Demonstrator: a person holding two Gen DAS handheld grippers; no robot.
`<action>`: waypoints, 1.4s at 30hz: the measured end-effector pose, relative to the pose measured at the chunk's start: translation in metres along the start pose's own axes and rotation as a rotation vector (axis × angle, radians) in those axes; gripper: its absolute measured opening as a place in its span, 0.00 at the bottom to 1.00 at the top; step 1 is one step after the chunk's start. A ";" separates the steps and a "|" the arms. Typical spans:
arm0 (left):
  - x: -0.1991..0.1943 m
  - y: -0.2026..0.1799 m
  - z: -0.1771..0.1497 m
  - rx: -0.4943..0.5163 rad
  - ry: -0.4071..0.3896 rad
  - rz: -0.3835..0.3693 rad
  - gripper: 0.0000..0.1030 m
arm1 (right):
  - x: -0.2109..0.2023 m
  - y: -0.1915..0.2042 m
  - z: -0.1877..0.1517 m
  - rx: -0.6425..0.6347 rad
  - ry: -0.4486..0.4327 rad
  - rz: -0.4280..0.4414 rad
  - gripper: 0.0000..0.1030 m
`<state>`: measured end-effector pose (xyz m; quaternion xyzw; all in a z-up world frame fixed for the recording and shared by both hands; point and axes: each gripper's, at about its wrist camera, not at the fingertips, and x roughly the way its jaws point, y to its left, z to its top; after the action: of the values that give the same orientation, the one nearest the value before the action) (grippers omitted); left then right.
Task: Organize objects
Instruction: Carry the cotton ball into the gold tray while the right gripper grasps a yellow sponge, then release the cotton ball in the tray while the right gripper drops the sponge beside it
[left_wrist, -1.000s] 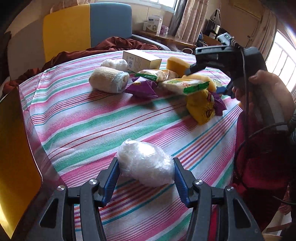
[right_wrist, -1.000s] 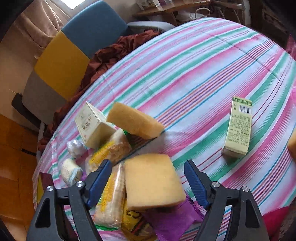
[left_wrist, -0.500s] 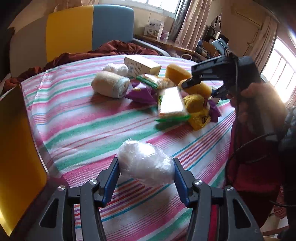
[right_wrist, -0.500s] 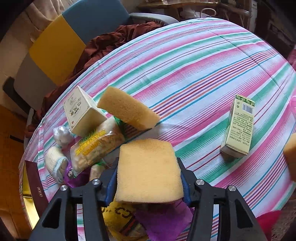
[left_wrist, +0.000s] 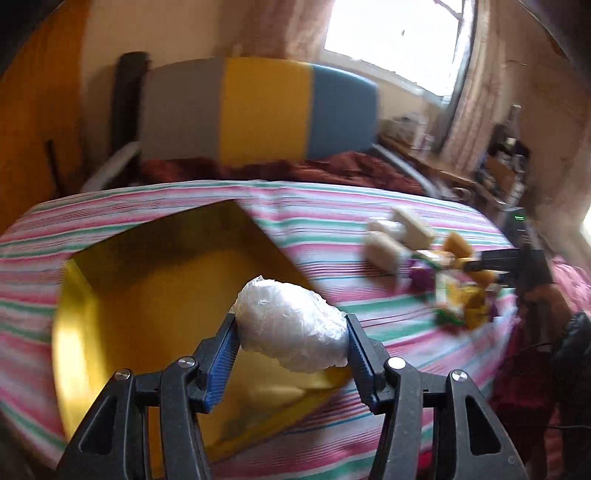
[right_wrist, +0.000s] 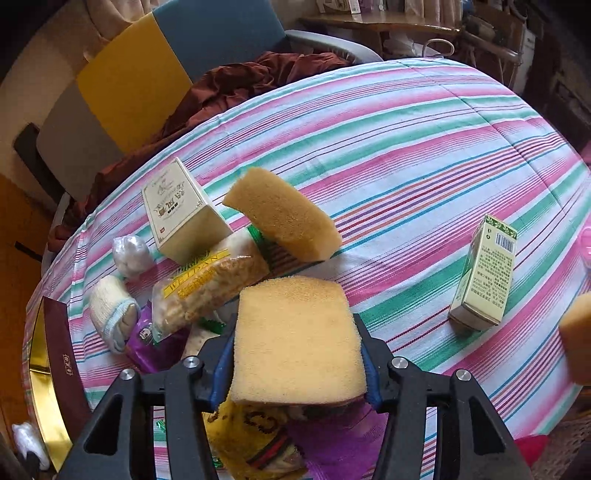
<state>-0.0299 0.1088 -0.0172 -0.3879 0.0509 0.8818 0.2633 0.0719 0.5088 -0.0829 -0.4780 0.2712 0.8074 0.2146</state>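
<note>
My left gripper (left_wrist: 290, 332) is shut on a white plastic-wrapped bundle (left_wrist: 288, 314) and holds it in the air over the open gold-lined box (left_wrist: 140, 314). That view is blurred by motion. My right gripper (right_wrist: 297, 343) is shut on a flat yellow sponge (right_wrist: 295, 332), its blue pads pressing both sides, just above a pile of snack packets (right_wrist: 207, 284). A second sponge (right_wrist: 284, 214) leans on a cream box (right_wrist: 177, 210). A rolled white sock (right_wrist: 110, 314) and another wrapped bundle (right_wrist: 131, 254) lie at the pile's left.
A green carton (right_wrist: 484, 273) stands alone on the striped cloth at the right, and a third sponge (right_wrist: 578, 339) shows at the frame's edge. The box's maroon wall (right_wrist: 59, 362) is at the left table edge. A chair (left_wrist: 258, 114) with a dark red cloth stands behind the table.
The left gripper swung left and up with the bundle, from over the bare cloth to over the gold box. The right gripper closed on the flat sponge and raised it slightly.
</note>
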 end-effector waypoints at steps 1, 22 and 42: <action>-0.001 0.012 -0.004 -0.003 0.007 0.045 0.55 | -0.001 0.002 0.000 -0.011 -0.010 -0.004 0.54; -0.035 0.113 -0.065 -0.186 0.002 0.259 0.70 | -0.046 0.047 -0.003 -0.160 -0.210 -0.003 0.54; -0.060 0.172 -0.075 -0.458 -0.061 0.291 0.69 | -0.039 0.363 -0.196 -0.808 0.014 0.472 0.57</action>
<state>-0.0334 -0.0857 -0.0464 -0.3992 -0.1028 0.9102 0.0408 -0.0018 0.1034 -0.0420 -0.4542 0.0379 0.8717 -0.1801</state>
